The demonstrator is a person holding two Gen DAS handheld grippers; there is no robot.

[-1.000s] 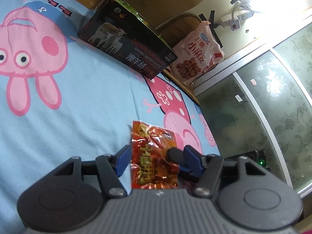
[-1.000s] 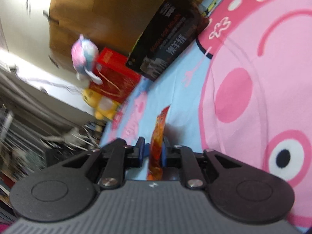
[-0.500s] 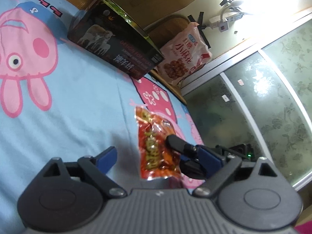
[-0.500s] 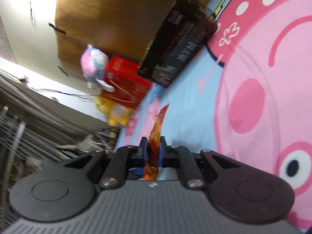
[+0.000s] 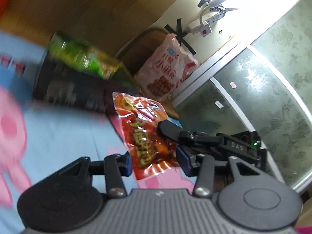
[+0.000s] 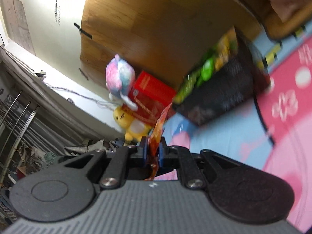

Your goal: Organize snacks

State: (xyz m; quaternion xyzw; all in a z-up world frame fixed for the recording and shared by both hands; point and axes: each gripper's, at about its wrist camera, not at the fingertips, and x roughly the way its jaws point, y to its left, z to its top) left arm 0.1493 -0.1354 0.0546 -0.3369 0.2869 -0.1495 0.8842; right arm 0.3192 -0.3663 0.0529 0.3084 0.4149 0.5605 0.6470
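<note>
Red-orange crinkly foil snack packet (image 5: 145,134) hangs in the air above the bed, pinched edge-on between the two blue-padded fingers of the right gripper (image 6: 152,152), whose jaws are narrow and clamped on its lower part. In the right wrist view the packet (image 6: 158,134) shows only as a thin upright sliver rising past the fingertips. In the left wrist view the right gripper's black finger (image 5: 170,129) lies across the packet's face from the right side. The left gripper (image 5: 155,160) sits just below and in front of the packet, jaws spread wide, one blue pad (image 5: 127,162) on each side of the packet's lower edge; contact cannot be told.

Beyond the left gripper's fingertips, a dark rectangular carton with a green-yellow top (image 5: 78,81) stands on the light-blue cartoon-pig bedsheet (image 5: 58,132), blurred. Farther right of it, a large pale snack bag with red print (image 5: 165,72) leans against the wooden headboard (image 5: 97,9).

Ahead-left of the right gripper: a red box (image 6: 152,91), a pink-and-blue plush toy (image 6: 120,78), a yellow plush toy (image 6: 130,122).
</note>
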